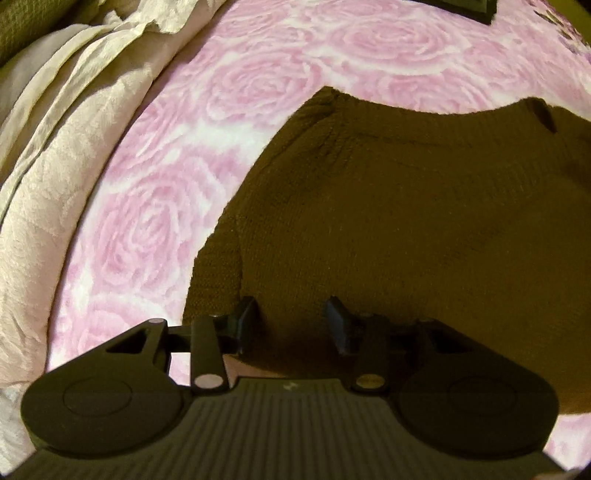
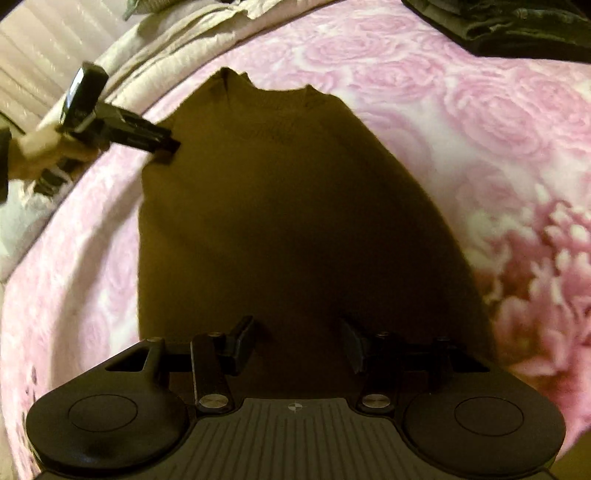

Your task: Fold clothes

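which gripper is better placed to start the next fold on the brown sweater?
Probably left. The left gripper is at the brown sweater's side edge, open. The right gripper hangs open over mid-fabric, no edge between its fingers.

One sweater, two grippers, one blanket, one quilt, one dark pile.

There was one brown sweater [image 1: 406, 221], which showed in both views, spread on one pink blanket [image 1: 177, 192]. Two grippers were counted: the left gripper [image 1: 291, 325], with its two fingers apart over the sweater's edge, and the right gripper [image 2: 299, 341], likewise with two fingers apart. One hand [image 2: 40, 151] showed, on the left gripper in the right wrist view. One cream quilt [image 1: 62, 140] lay bunched beside the blanket. One dark pile [image 2: 517, 26] sat at the blanket's far corner; how many items were in it could not be told.
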`<state>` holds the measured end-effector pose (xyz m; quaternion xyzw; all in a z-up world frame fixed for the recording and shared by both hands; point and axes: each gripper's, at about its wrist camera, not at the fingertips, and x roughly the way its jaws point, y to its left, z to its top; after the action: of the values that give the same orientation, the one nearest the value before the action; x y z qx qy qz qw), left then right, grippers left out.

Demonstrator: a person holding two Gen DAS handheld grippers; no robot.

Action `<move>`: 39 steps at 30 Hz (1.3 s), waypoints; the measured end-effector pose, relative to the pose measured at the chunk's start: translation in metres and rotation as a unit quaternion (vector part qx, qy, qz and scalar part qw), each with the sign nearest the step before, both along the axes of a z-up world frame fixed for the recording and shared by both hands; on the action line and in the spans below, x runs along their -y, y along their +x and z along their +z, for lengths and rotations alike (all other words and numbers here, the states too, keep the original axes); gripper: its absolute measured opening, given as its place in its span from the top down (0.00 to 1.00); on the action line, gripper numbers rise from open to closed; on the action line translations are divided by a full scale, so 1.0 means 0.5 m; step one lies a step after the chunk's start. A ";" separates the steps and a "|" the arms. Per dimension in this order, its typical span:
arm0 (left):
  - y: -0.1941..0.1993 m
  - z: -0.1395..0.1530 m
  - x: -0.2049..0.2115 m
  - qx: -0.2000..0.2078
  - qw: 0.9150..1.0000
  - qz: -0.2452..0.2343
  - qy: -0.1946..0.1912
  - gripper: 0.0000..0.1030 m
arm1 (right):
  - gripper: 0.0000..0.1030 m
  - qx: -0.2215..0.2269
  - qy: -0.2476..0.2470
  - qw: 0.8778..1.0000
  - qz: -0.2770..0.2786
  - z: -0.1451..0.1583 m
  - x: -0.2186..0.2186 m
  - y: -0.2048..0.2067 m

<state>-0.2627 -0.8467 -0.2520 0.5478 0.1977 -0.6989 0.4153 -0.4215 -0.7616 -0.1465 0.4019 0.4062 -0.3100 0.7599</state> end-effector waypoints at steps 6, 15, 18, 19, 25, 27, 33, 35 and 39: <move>-0.023 0.038 -0.059 0.030 0.999 -0.018 -0.025 0.64 | 0.48 -0.048 0.011 0.999 -0.003 0.015 -0.006 -0.064; -0.187 0.121 -0.351 -0.021 0.995 -0.100 -0.017 0.58 | 0.36 -0.051 0.005 0.998 0.045 0.057 -0.010 -0.089; -0.264 0.126 -0.478 -0.017 0.984 -0.174 -0.039 0.56 | 0.27 -0.048 0.001 0.996 0.077 0.064 -0.017 -0.085; -0.287 0.124 -0.516 -0.009 0.978 -0.200 -0.053 0.54 | 0.27 -0.047 -0.001 0.995 0.088 0.067 -0.019 -0.083; -0.358 0.074 -0.683 0.049 0.922 -0.360 -0.137 0.48 | 0.27 -0.055 -0.013 0.992 0.112 0.074 -0.049 -0.096; -0.364 0.055 -0.720 0.066 0.900 -0.403 -0.154 0.48 | 0.27 -0.061 -0.017 0.992 0.112 0.076 -0.064 -0.103; -0.366 0.017 -0.774 0.097 0.863 -0.453 -0.201 0.48 | 0.27 -0.078 -0.036 0.990 0.112 0.086 -0.119 -0.122; -0.373 0.022 -0.772 0.092 0.874 -0.431 -0.202 0.48 | 0.27 -0.068 -0.036 0.991 0.108 0.093 -0.144 -0.129; -0.387 0.054 -0.770 0.070 0.905 -0.364 -0.209 0.43 | 0.27 -0.052 -0.031 0.992 0.113 0.091 -0.194 -0.125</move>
<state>-0.4562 -0.4614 -0.2250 0.5297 -0.1953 -0.7867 0.2496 -0.4838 -0.6647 -0.1011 0.3134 0.4782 -0.2549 0.7798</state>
